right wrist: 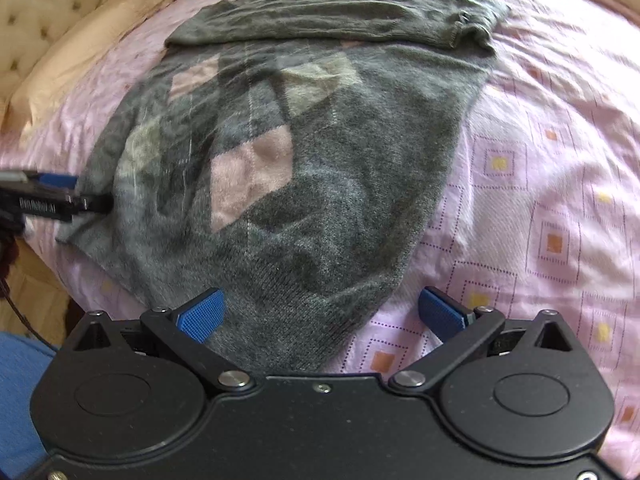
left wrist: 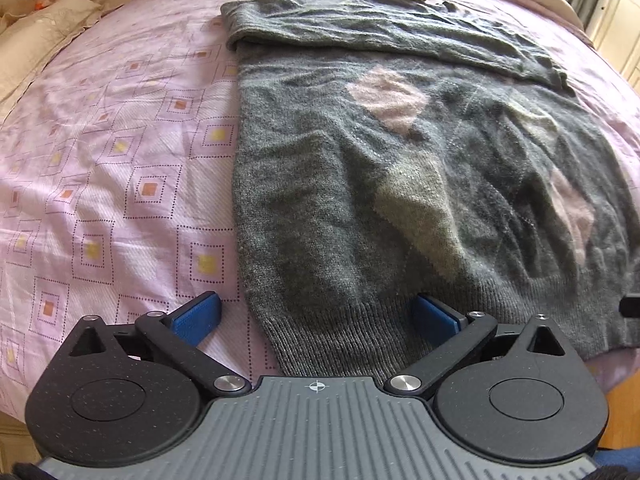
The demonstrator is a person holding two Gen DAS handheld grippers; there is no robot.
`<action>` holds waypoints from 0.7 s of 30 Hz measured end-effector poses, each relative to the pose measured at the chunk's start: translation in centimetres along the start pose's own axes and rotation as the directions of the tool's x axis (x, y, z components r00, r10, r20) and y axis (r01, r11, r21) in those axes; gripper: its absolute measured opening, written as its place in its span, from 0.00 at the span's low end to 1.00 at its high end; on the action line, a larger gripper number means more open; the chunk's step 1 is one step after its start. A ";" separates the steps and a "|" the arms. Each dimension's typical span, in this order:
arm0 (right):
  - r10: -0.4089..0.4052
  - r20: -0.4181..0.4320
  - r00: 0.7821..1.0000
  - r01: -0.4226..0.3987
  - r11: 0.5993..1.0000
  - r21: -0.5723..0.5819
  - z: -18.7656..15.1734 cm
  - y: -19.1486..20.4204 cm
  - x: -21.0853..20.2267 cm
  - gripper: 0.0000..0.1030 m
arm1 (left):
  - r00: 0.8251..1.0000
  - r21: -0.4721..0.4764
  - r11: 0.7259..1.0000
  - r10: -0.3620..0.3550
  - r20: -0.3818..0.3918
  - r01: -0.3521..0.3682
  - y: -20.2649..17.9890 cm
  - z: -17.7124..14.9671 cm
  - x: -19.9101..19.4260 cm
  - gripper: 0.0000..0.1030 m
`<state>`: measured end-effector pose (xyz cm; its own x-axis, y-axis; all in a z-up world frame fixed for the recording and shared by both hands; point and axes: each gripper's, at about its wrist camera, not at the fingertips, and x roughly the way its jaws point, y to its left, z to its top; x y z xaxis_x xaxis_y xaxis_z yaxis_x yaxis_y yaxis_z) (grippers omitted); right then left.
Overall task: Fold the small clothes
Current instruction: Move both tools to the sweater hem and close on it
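A grey knit sweater [left wrist: 360, 168] with pink and olive diamonds lies flat on the bed, its sleeves folded across the far end. In the left wrist view my left gripper [left wrist: 318, 316] stands open at the sweater's left hem corner; the ribbed hem [left wrist: 340, 340] lies between its blue pads, nothing pinched. In the right wrist view the same sweater [right wrist: 312, 160] fills the middle, and my right gripper [right wrist: 322, 314] is open over the right hem corner. The left gripper [right wrist: 56, 196] shows at the far left edge by the other hem corner.
The bed is covered by a pink sheet [left wrist: 120, 160] with dotted squares. A beige quilt and tufted headboard [right wrist: 44, 20] lie beyond to the left. The bed's near edge drops to a wooden floor [right wrist: 36, 292]. Cupboard doors [left wrist: 616, 28] stand at the far right.
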<state>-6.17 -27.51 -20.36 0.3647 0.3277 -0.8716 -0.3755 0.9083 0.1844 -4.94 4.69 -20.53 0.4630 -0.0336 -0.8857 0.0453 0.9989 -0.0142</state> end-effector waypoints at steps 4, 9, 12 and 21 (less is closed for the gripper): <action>-0.019 -0.041 0.999 0.016 0.997 -0.074 0.4 0.8 0.2 1.00 | 0.999 -0.018 1.000 -0.007 -0.037 0.006 -0.1 0.3 -0.2 0.99; 0.116 -0.039 0.993 -0.112 0.990 0.084 0.6 -1.2 -0.7 0.91 | 0.998 -0.009 0.999 -0.053 -0.029 0.053 -0.1 -0.7 -1.6 0.81; 0.176 -0.027 0.984 -0.170 0.974 0.147 0.2 -1.7 -1.3 0.81 | 0.995 -0.023 0.995 -0.097 -0.032 0.096 0.1 -1.5 -2.3 0.73; 0.235 0.000 0.972 -0.230 0.950 0.213 -0.3 -1.5 -1.2 0.74 | 0.994 -0.068 0.992 -0.108 -0.017 0.107 0.4 -1.4 -2.2 0.70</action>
<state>-6.27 -29.33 -19.76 0.2663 0.5321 -0.8037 -0.2592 0.8426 0.4720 -7.15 5.20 -19.20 0.4407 -0.1406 -0.8866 0.0344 0.9896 -0.1399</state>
